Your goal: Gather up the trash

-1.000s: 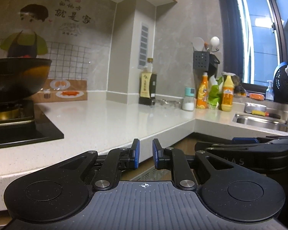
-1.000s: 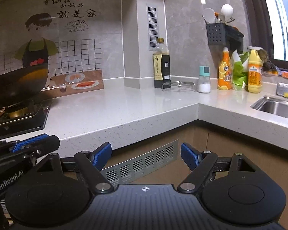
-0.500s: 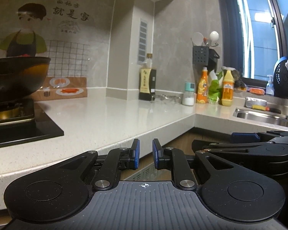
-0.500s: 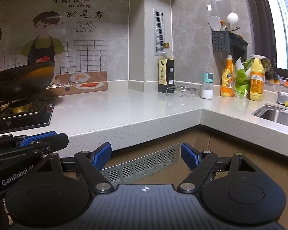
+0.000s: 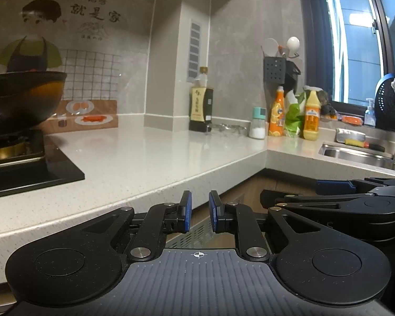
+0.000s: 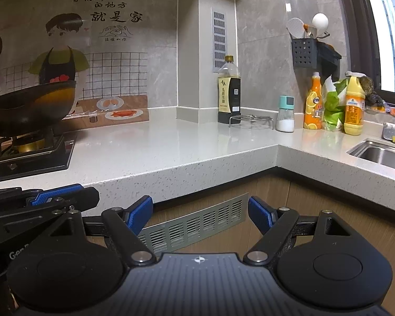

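Observation:
My left gripper (image 5: 199,210) is nearly shut with a narrow gap between its blue pads and holds nothing; it hangs in front of the white countertop's (image 5: 155,155) edge. My right gripper (image 6: 200,213) is open and empty, below the counter edge (image 6: 187,173), in front of a cabinet vent grille (image 6: 194,223). Each gripper shows at the side of the other's view. A crumpled green and white bag (image 6: 333,105) stands between two orange bottles at the counter's back right; it also shows in the left wrist view (image 5: 293,115). No other trash is plain to see.
A black wok (image 6: 31,105) sits on the gas stove (image 6: 31,152) at the left. A soy sauce bottle (image 6: 229,92), wire trivet (image 6: 251,121), salt shaker (image 6: 285,114) and orange bottles (image 6: 313,102) line the back wall. A steel sink (image 6: 381,155) is at the right.
Both views have dropped slightly and drawn a little nearer the counter edge. The jaws of both grippers stand as before.

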`<state>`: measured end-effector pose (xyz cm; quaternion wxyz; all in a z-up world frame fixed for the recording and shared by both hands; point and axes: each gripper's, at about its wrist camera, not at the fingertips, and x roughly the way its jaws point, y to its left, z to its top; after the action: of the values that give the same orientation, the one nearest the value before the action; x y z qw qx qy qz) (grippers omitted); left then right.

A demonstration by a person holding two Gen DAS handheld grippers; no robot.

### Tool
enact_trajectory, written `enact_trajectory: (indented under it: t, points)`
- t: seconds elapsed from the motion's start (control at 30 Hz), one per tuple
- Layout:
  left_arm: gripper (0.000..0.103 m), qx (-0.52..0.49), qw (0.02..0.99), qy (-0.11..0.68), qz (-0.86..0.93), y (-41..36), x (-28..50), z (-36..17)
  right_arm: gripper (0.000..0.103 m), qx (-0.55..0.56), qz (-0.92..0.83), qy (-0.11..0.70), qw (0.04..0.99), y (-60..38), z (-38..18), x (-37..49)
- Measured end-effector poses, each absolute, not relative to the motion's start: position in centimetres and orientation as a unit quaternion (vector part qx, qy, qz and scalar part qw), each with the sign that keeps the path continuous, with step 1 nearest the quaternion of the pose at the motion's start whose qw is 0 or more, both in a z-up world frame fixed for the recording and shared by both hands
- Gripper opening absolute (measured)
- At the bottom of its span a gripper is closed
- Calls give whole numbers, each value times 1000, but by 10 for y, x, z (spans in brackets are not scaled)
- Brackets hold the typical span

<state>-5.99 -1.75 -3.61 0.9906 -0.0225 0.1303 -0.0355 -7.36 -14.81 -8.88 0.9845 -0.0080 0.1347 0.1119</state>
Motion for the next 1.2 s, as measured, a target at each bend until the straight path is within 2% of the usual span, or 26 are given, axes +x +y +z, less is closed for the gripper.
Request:
enact_trajectory:
  t: [1.2]
  points:
    - [18, -41, 990, 129, -30, -15, -59, -39, 82, 1, 113, 139, 984, -150, -96, -74]
